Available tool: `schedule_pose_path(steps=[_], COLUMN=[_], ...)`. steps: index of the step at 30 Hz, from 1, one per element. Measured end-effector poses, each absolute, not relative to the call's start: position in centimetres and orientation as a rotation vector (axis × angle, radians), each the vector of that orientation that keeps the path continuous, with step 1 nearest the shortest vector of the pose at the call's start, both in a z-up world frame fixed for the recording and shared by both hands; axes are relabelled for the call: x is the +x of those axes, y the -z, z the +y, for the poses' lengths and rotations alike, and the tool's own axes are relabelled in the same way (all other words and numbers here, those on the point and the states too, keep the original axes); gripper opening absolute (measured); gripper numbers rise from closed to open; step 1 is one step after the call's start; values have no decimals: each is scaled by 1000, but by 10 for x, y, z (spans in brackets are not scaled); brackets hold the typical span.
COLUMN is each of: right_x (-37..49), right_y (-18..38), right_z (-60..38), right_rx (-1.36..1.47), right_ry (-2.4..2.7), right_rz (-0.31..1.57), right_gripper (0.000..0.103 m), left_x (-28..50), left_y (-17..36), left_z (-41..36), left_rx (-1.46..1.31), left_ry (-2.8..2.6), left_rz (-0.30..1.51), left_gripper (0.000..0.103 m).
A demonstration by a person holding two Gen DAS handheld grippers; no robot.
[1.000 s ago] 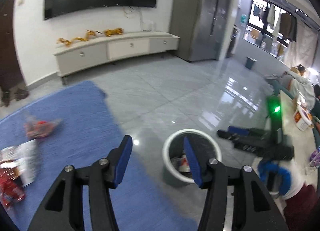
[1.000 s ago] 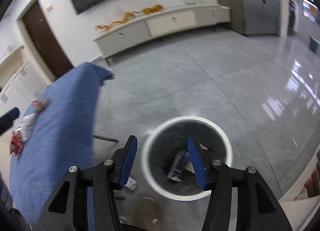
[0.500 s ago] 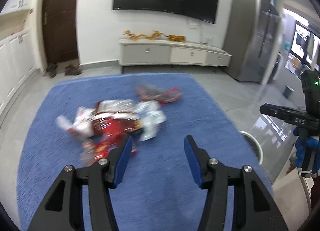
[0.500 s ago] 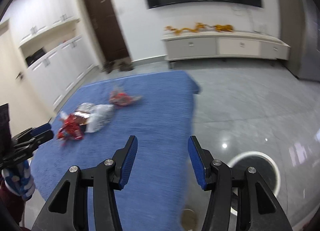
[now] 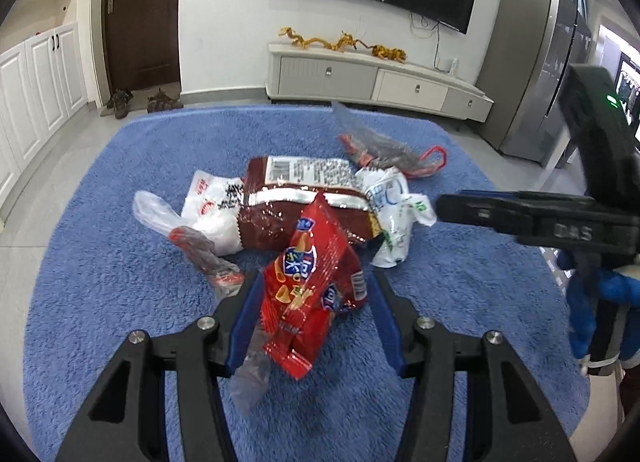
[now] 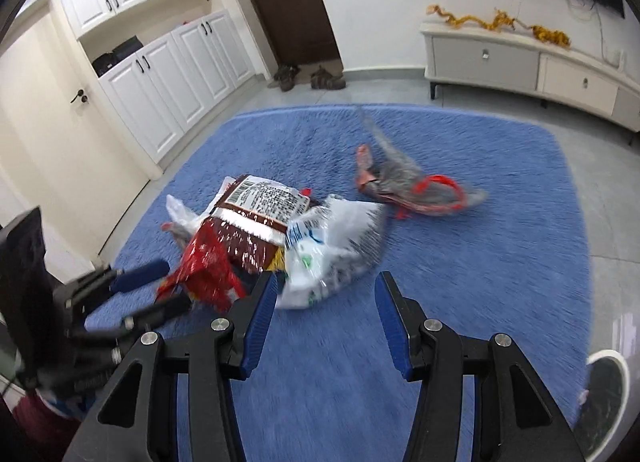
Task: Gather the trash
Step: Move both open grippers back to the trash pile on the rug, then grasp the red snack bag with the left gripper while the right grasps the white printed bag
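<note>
Near the middle of the fuzzy blue rug (image 5: 100, 262) lies a heap of wrappers: a dark brown foil bag (image 5: 304, 197), a white plastic bag (image 5: 216, 213) and a crinkled white printed wrapper (image 6: 332, 246). The left gripper (image 5: 314, 302) has its jaws wide around a glossy red snack packet (image 5: 316, 286) (possibly touching one pad). The right gripper (image 6: 326, 316), jaws wide, hovers just beside the white wrapper. A white-rimmed bin (image 6: 608, 386) sits off the rug's right edge.
</note>
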State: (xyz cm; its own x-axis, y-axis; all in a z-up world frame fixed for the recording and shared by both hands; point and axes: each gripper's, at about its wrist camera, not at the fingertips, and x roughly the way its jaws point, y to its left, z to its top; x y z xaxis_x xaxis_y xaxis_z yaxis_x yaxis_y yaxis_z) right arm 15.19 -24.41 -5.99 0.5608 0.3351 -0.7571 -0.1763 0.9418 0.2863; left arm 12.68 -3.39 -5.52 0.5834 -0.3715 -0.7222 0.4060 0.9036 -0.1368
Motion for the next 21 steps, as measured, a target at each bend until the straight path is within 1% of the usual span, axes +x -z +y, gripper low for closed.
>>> schedule_pose_path(steps=[1,2,3,4,5,6,7,8,14,21], right_x=[161,168,174,180,184,187,189,190,165,101], right_y=[66,72,77,83,88,92,95,96,85,46], right_z=[-239,-235,-233,-233,-234,-233,-234,-234,-242,-272], right_rx=[188,192,203,224,239,245,248,252,221,226], right_ry=[-304,-299,-298,-303,-307,-305,-308,-316,-337,-353], right_rz=[942,954,963,973,981,989,992,992,966,873], right_gripper=[50,49,48,45,42,33,21,21,19,18], left_x=[129,131,132,134,135,136,135,133,119,88], left_y=[58,60,62,64,65,66,66,66,52,18], left_z=[-35,-36,-37,-38,-39,-40,-40,-41,-39,-30], left_rx=[41,39,36,33,29,26,24,26,-33,-93], left_ry=[458,462,466,471,480,490,497,506,549,601], left_rz=[839,844,850,858,866,873,872,870,859,813], left_gripper=[50,46,38,33,23,20,17,13,12,12])
